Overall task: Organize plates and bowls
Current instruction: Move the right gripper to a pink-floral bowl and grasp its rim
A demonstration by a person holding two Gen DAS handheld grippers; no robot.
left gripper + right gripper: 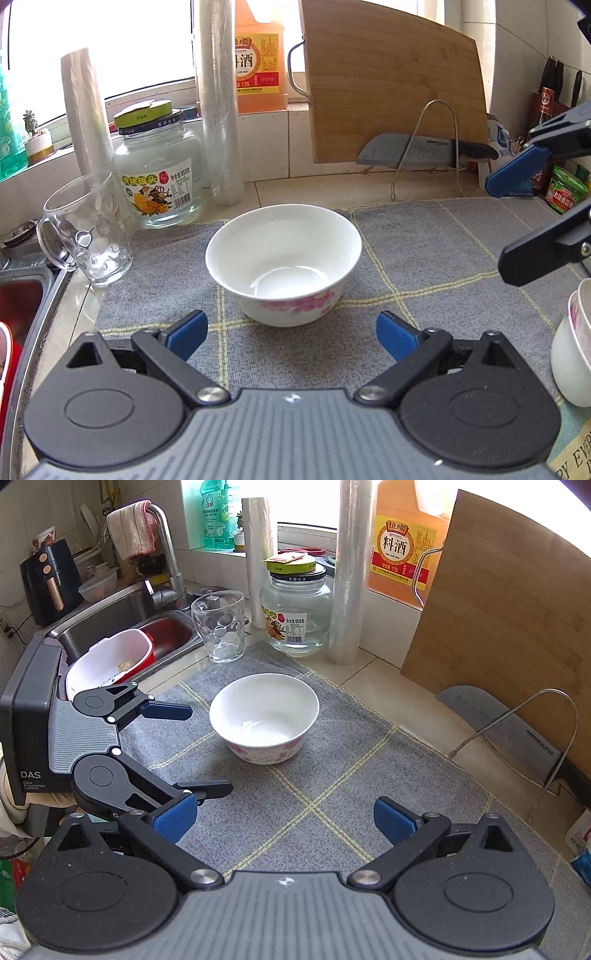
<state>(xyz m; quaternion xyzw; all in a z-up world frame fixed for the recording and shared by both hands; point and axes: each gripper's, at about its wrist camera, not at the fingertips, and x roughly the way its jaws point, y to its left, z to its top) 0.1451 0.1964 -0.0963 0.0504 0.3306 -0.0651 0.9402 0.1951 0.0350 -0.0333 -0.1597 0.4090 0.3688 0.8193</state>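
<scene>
A white bowl with pink flowers (283,258) stands upright and empty on the grey checked mat (424,251). My left gripper (291,334) is open just short of the bowl's near side, with nothing between its blue pads. In the right wrist view the same bowl (264,716) sits ahead, with my right gripper (284,818) open and well back from it. The left gripper (207,749) shows there at the bowl's left, and the right gripper (506,221) shows open at the right edge of the left wrist view. Stacked white bowls (572,350) stand at the far right.
A glass mug (86,236), a glass jar (159,173) and rolls of film (219,110) line the mat's far left. A cutting board (391,81), a knife (413,153) and a wire rack (436,147) stand behind. The sink (122,627) holds a red and white colander (110,661).
</scene>
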